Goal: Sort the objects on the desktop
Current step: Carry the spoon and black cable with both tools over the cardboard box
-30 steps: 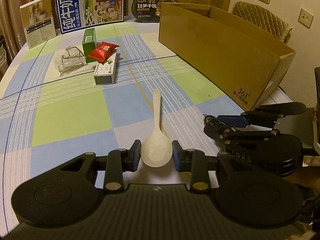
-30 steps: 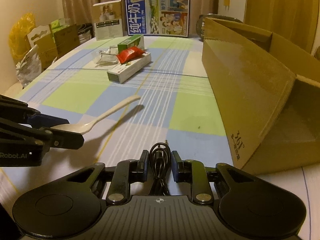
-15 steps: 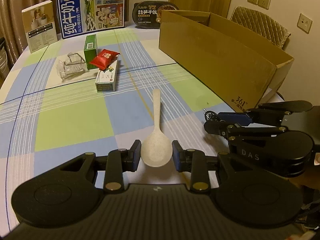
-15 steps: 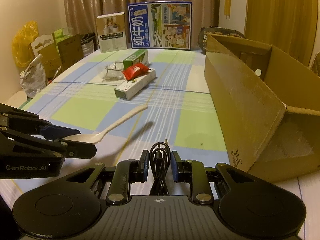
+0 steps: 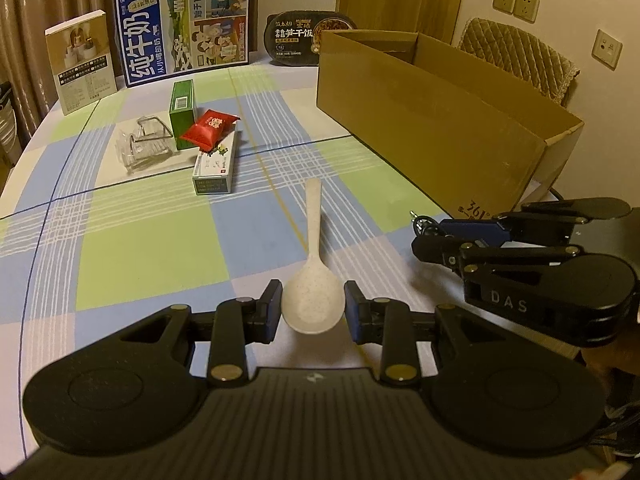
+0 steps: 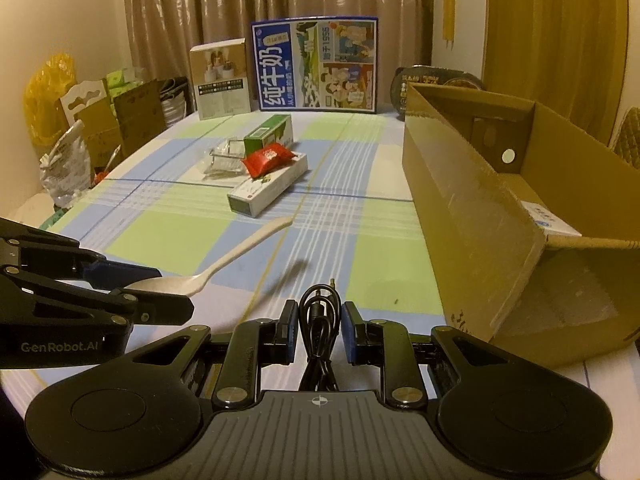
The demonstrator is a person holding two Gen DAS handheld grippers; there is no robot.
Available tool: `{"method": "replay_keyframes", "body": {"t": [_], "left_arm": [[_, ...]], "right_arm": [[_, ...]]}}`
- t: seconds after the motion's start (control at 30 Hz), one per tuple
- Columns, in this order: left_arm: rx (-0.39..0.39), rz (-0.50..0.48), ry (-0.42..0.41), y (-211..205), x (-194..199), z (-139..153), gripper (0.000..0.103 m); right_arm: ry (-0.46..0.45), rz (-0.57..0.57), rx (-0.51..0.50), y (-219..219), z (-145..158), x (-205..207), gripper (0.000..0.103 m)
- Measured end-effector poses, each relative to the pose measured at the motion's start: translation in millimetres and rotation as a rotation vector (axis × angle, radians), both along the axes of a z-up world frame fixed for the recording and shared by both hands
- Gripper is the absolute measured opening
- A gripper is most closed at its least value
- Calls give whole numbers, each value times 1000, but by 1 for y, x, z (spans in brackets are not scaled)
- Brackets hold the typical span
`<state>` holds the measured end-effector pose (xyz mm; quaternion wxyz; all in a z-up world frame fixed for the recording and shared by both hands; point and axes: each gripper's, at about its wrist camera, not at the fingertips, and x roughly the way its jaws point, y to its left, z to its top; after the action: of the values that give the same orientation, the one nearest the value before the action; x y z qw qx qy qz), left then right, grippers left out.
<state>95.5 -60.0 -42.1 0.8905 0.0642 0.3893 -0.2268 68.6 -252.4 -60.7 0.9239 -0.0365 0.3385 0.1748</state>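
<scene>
My left gripper (image 5: 313, 312) is shut on the bowl of a white plastic spoon (image 5: 313, 280), whose handle points away over the checked tablecloth. From the right wrist view the same spoon (image 6: 224, 260) hangs above the cloth in the left gripper (image 6: 160, 300). A coiled black cable (image 6: 319, 320) sits clamped in my right gripper (image 6: 319, 330), its plug sticking forward. That right gripper (image 5: 432, 236) shows at the right of the left wrist view with the cable's end at its tips. An open cardboard box (image 6: 500, 200) stands to the right.
A white carton (image 5: 214, 166), a red packet (image 5: 210, 128), a green carton (image 5: 182, 114) and a clear wire-handled item (image 5: 142, 146) lie mid-table. A milk box (image 5: 184, 56), a tan box (image 5: 82, 62) and a black meal tub (image 5: 310, 38) stand at the far edge. Bags and cartons (image 6: 80, 128) crowd the left.
Both grippers have risen a little above the table, each keeping its object; the view now looks further over the box's rim. Nothing on the table has shifted.
</scene>
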Motion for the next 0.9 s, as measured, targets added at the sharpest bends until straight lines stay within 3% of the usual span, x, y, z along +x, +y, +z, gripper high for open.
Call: {"method": "replay_keyframes", "body": {"t": [0.5, 0.9], "left_arm": [[-3, 15, -30, -3, -2, 17, 28], [-18, 31, -71, -16, -6, 45, 28]], "right_arm": [[-56, -1, 21, -3, 24, -6, 20], [-141, -7, 53, -20, 62, -8, 20]]}}
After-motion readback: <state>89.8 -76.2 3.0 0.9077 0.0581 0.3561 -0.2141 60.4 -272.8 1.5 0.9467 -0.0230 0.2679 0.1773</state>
